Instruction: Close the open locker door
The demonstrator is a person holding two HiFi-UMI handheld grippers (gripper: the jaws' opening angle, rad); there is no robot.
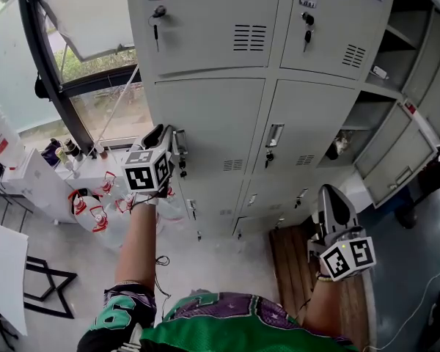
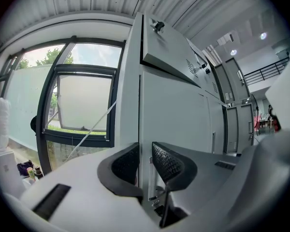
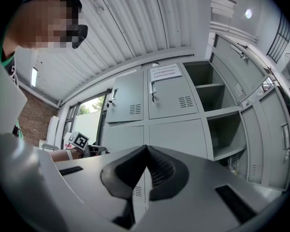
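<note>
Two grippers raised: left gripper (image 1: pixel 167 134) slightly spread at locker door (image 1: pixel 213 119) left edge, middle left; right gripper (image 1: pixel 331 193) pressed together, empty, lower right

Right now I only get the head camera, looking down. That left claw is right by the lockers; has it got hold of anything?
Observer: In the left gripper view, the left gripper has its jaws apart. A thin edge of the middle door runs between them, with a gap beside it.
Operator: And the other claw?
Observer: The right gripper has its jaws together on nothing.
Operator: Is any door above it open?
Observer: The upper door stands ajar, its near edge sticking out.
</note>
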